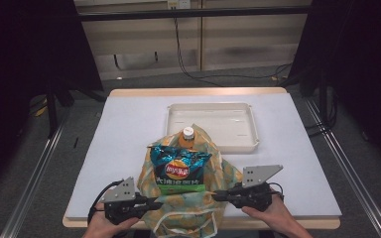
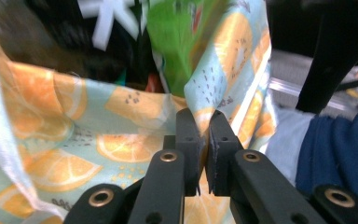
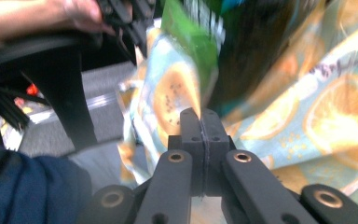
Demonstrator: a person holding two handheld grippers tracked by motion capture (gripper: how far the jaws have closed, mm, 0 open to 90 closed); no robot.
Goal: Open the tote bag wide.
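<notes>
While jaws pinch it both sides, orange-print bag (image 1: pixel 188 198) lies btwn grippers

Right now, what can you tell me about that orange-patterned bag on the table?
The fabric tote bag is pale blue-green cloth printed with orange slices, soft and crumpled, lying at the table's near edge. A chip bag and an orange-capped bottle poke out. The left gripper and right gripper each pinch its cloth at one side.

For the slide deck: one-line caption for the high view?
Both grippers, left and right, pinch the orange-print bag holding chips and a bottle.
</notes>
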